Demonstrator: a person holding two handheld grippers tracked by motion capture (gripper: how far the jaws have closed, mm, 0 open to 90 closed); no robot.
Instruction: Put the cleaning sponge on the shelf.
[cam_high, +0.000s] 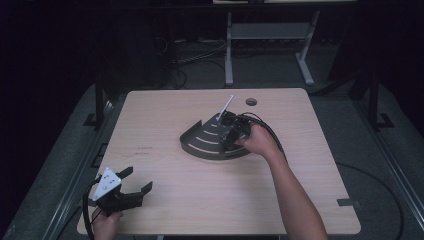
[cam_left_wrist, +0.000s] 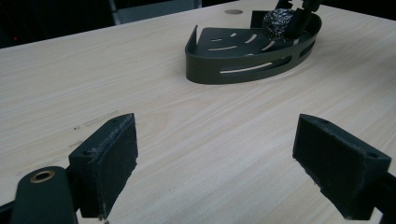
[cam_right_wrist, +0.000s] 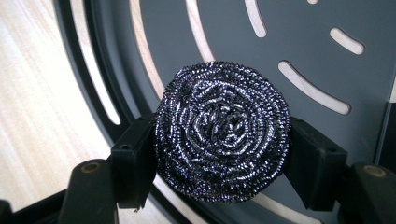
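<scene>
A round steel-wool scourer (cam_right_wrist: 222, 130) sits squeezed between the two black pads of my right gripper (cam_right_wrist: 223, 154), just above the slotted floor of a dark grey quarter-round corner rack (cam_right_wrist: 299, 42). In the high view that rack (cam_high: 210, 142) lies mid-table, with the right gripper (cam_high: 231, 131) over its right part and a white stick (cam_high: 225, 108) rising beside it. The left gripper view shows the scourer (cam_left_wrist: 276, 23) inside the rack (cam_left_wrist: 243, 60). My left gripper (cam_high: 135, 182) rests near the front left corner, jaws wide apart, nothing between its pads (cam_left_wrist: 114, 158).
The light wooden table (cam_high: 165, 115) has a round cable hole (cam_high: 251, 102) near its far edge. Metal desk legs (cam_high: 229, 50) and cables stand on the dark floor beyond the table. A black cable (cam_high: 272, 132) trails from the right gripper.
</scene>
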